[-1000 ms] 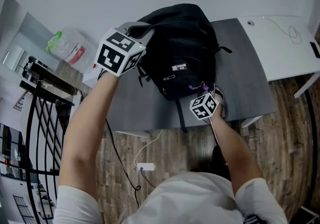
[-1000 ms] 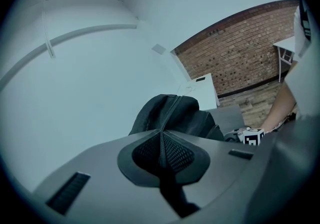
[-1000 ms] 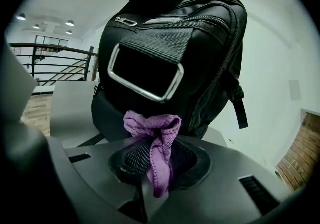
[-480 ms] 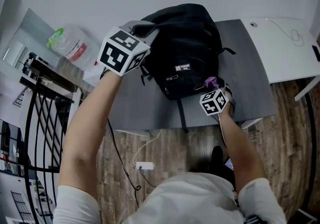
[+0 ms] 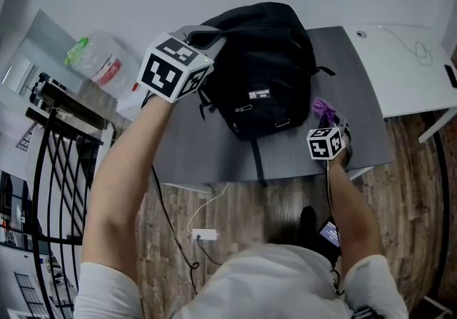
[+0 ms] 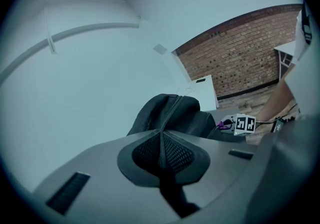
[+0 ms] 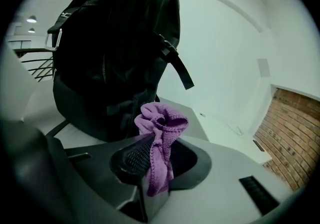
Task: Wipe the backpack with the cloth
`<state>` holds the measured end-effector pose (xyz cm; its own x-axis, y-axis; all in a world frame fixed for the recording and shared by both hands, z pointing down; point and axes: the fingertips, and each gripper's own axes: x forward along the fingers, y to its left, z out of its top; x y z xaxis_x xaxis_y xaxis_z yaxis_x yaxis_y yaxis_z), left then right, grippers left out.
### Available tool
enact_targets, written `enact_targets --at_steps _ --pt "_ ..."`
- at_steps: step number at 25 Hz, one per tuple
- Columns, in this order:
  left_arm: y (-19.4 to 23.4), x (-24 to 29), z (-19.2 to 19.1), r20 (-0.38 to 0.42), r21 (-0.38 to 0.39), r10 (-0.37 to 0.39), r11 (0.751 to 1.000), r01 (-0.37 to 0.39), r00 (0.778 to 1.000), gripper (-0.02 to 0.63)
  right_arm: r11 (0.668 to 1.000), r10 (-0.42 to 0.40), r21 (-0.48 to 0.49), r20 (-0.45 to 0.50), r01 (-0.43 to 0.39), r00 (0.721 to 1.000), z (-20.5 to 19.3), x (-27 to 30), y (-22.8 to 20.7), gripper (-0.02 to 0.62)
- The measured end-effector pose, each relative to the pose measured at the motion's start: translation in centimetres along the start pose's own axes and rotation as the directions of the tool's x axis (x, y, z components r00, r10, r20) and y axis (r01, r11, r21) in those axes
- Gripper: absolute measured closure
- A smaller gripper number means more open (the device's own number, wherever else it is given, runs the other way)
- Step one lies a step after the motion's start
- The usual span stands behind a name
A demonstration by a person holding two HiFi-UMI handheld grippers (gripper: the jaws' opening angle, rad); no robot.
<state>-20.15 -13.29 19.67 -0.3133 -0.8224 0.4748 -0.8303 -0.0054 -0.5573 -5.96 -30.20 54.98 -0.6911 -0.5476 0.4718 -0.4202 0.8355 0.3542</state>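
Even, cool indoor light, soft shadows. Gripper views: heavy fisheye, black vignetted corners. Backpack reads near-black, detail lost.

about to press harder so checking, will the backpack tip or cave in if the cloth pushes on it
The backpack stands upright on the table, so a push up high could tip it. Its fabric looks soft and creased, so it likely dents under pressure. The cloth bunched in the right gripper looks floppy.

A grey surface carries a black backpack standing upright toward its far middle, and just beside it on the right a white surface has a thin cord lying on its far part.
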Motion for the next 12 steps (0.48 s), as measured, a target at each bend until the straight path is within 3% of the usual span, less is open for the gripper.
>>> enact_targets --at_steps 5,12 --pt "0.3 0.3 -0.1 0.002 -0.015 0.001 1.000 -0.001 1.000 0.597 0.998 0.066 -0.014 -0.002 -0.066 0.998 -1.7 -1.0 2.7 0.518" --pt "0.8 0.5 -0.1 -0.003 -0.021 -0.005 1.000 0.005 1.000 0.597 0.968 0.247 -0.049 0.035 -0.245 0.968 -1.6 -3.8 11.9 0.518"
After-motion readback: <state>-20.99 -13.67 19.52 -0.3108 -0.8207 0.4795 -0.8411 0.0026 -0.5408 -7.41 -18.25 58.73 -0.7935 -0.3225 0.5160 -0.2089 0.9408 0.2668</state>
